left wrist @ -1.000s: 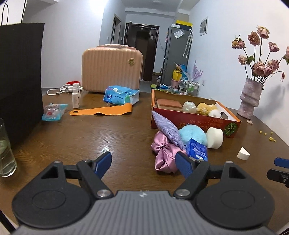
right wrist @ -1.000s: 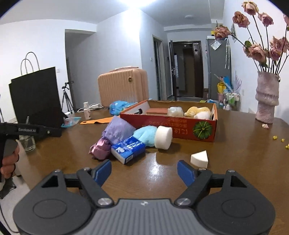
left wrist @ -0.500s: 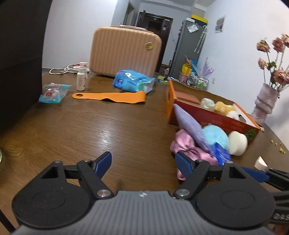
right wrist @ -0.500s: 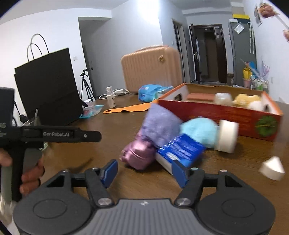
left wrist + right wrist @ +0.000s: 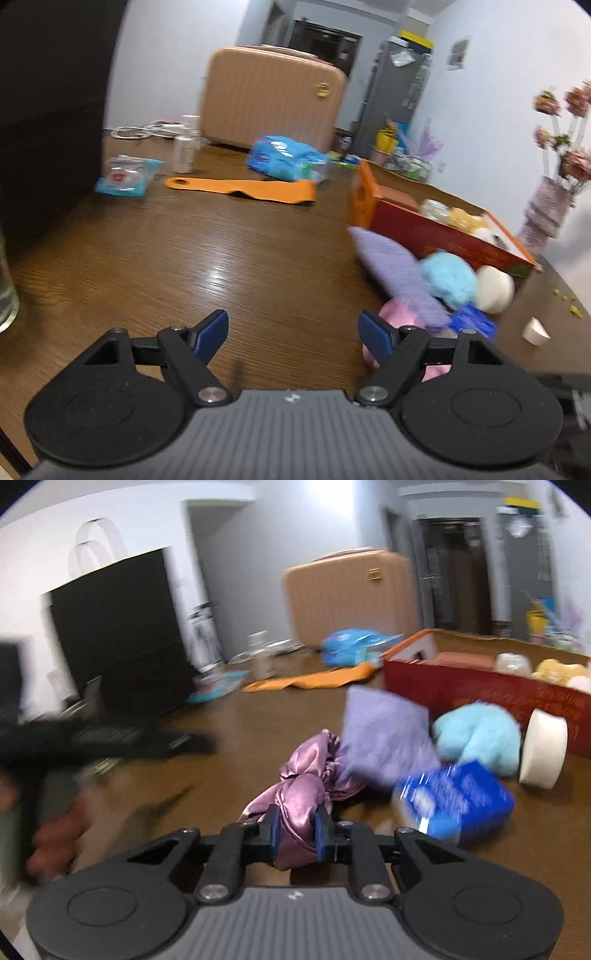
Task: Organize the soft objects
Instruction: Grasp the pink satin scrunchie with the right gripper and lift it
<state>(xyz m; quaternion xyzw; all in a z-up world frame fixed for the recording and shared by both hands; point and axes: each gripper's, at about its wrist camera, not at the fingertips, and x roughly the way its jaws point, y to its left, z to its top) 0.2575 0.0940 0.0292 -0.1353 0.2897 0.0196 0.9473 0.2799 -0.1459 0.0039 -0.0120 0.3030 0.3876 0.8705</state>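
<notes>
My right gripper [image 5: 295, 830] is shut on the near end of a pink satin scrunchie [image 5: 295, 786] that lies on the wooden table [image 5: 221, 738]. Behind it lie a lilac cloth pouch [image 5: 384, 738], a fluffy light-blue ball [image 5: 476, 734], a blue tissue pack [image 5: 458, 797] and a white round sponge [image 5: 543, 753]. A red cardboard box [image 5: 461, 686] behind them holds several soft items. My left gripper [image 5: 293, 330] is open and empty above bare table, left of the scrunchie [image 5: 399, 317] and the pouch [image 5: 395, 273].
A peach suitcase [image 5: 273, 99], an orange strap [image 5: 243, 188], a blue wipes pack [image 5: 284, 158] and a small bottle [image 5: 183, 155] stand at the back. A black paper bag [image 5: 48, 110] and a glass [image 5: 5, 295] are at left. A vase of flowers [image 5: 546, 210] stands right.
My right gripper moved forward and left to the pile and closed on the pink scrunchie. My left gripper swung left, so the pile now sits at its right.
</notes>
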